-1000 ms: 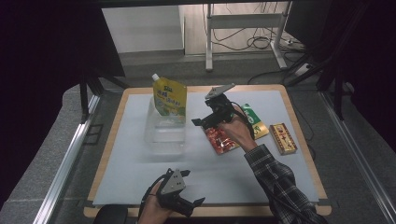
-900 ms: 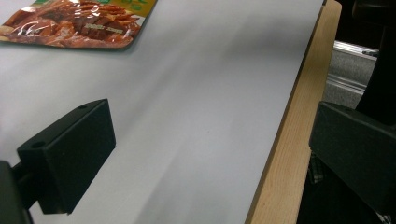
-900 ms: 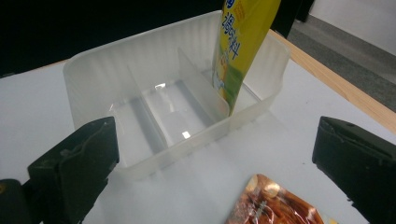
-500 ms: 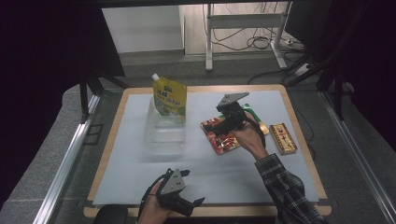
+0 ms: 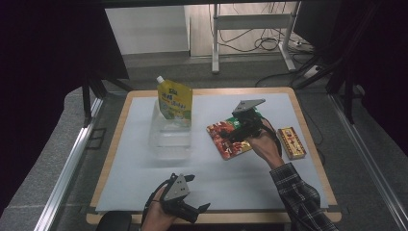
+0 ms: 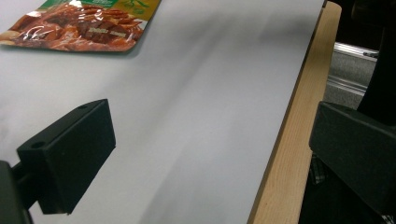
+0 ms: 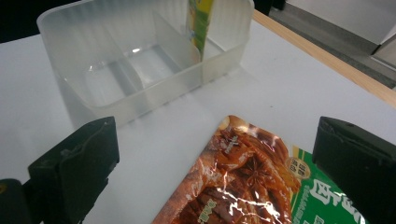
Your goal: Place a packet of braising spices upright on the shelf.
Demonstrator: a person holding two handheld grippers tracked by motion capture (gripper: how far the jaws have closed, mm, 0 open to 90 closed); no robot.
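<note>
now | right gripper (image 7: 215,163) fingers apart over red snack pouch (image 7: 238,186), bottom cut off | left gripper (image 6: 210,154) fingers apart

snack packet (image 5: 227,138) | red-orange glossy, green end | lying flat on white mat | right of clear tray (image 5: 169,136)

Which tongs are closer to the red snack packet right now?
Right. The right tongs sit directly over the red snack packet, jaws open around its near end. The left tongs are open at the table's near edge, well clear of it.
</note>
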